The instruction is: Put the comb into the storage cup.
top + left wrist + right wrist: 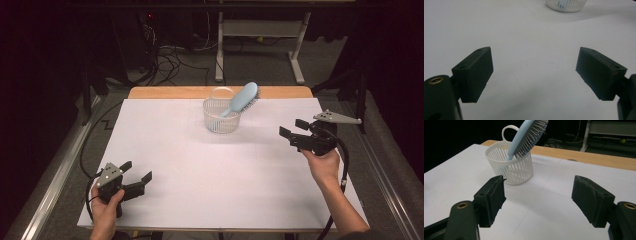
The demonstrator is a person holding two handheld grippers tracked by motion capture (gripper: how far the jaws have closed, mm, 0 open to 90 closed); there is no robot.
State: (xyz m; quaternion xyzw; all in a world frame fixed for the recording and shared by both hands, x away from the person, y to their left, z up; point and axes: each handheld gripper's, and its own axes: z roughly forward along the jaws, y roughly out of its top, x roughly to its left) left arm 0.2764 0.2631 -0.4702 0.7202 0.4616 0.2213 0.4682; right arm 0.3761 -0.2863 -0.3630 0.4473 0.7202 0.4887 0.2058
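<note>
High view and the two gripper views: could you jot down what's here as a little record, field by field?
Surface: white table top
Basket: white slotted basket with a loop handle, standing near the far edge
Hairbrush: light blue hairbrush, handle down in the basket, head leaning out over its rim
Left gripper: left gripper, jaws apart, nothing between them, near corner of the table
Right gripper: right gripper, jaws apart, empty, aimed toward the basket
</note>
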